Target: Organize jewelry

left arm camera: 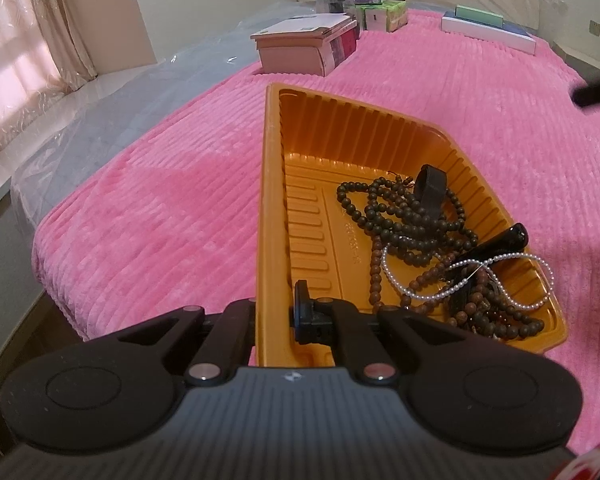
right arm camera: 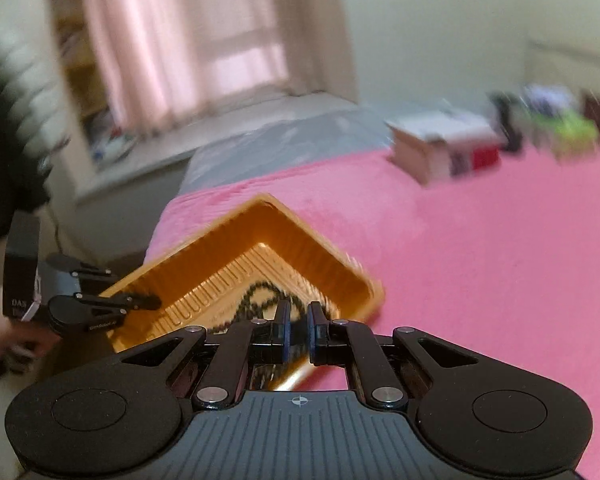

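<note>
An orange plastic tray [left arm camera: 266,200] lies on the pink blanket. My left gripper [left arm camera: 276,312] is shut on its left wall, one finger inside and one outside. In the tray's right half lie a tangle of dark bead strands [left arm camera: 404,216], a white pearl strand [left arm camera: 432,296], reddish-brown beads [left arm camera: 480,312], a black band [left arm camera: 432,188] and a glossy black piece [left arm camera: 504,240]. The blurred right wrist view shows my right gripper [right arm camera: 298,316] shut with nothing in it, hovering over the tray [right arm camera: 300,232] at its near rim. The left gripper [right arm camera: 140,302] and a hand are at the left.
The ribbed pink blanket [left arm camera: 160,200] covers a bed. A cardboard shoebox [left arm camera: 308,46], tissue packs [left arm camera: 380,8] and a flat white box [left arm camera: 488,28] stand at the far end. Clear plastic sheeting [left arm camera: 100,120] drapes the bed's left edge. A dark blurred shape [left arm camera: 592,94] is at the right edge.
</note>
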Available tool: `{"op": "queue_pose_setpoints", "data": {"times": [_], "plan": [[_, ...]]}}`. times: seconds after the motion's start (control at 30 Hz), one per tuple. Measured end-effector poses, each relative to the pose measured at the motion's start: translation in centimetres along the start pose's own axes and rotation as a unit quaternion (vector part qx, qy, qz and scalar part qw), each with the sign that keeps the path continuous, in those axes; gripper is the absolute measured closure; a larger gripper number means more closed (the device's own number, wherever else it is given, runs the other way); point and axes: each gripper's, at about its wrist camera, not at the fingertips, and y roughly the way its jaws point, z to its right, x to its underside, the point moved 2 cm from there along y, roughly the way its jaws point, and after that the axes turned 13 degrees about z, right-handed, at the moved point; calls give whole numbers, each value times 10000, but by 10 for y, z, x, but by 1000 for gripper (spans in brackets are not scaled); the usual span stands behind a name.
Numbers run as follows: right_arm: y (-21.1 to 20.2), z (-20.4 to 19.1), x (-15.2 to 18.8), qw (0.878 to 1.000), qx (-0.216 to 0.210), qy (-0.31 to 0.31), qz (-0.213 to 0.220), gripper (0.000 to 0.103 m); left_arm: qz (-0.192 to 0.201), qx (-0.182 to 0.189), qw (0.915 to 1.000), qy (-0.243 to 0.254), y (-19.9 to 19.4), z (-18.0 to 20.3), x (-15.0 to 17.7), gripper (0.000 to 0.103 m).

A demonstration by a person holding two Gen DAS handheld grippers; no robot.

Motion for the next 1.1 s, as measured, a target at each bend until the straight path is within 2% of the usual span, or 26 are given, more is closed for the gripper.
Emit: {"op": "queue_pose_setpoints", "data": {"times": [0.13, 0.3, 0.37, 0.43, 0.47, 0.63, 0.77, 0.87, 0.97, 1.0, 1.1], "plan": [[-24, 13, 24, 9968, 235, 766, 84, 96, 9, 31, 10000, -91, 0, -3, 2, 100], [-58, 31, 47, 9869, 662, 1458, 214, 94, 27, 105, 9994, -342, -2, -9, 6, 99], [-69, 38, 54, 9819, 801, 1697, 242, 85, 45, 165, 9987, -483, -4, -13, 7, 99], [-78, 44, 60, 9775, 933, 1869, 308, 53, 51, 171, 9982, -564, -6, -15, 9, 95], [-85, 46, 62, 9751, 1015, 1938, 376, 49, 53, 165, 9980, -600, -8, -16, 9, 93], [-101, 49, 63, 9679, 1169, 2159, 547, 44, 247, 26, 9970, -734, -25, -21, 5, 71], [-105, 45, 64, 9663, 1191, 2215, 552, 42, 412, -85, 9956, -838, -45, -25, 1, 70], [-108, 40, 68, 9648, 1168, 2287, 568, 41, 570, -183, 9944, -872, -61, -24, -3, 65], [-111, 32, 71, 9637, 1206, 2310, 589, 40, 729, -254, 9916, -1039, -79, -20, -4, 49], [-111, 28, 73, 9636, 1249, 2294, 569, 38, 766, -266, 9909, -1075, -84, -18, -4, 39], [-114, 16, 78, 9668, 1380, 2093, 492, 32, 856, -233, 9894, -1154, -99, -5, 1, 22]]}}
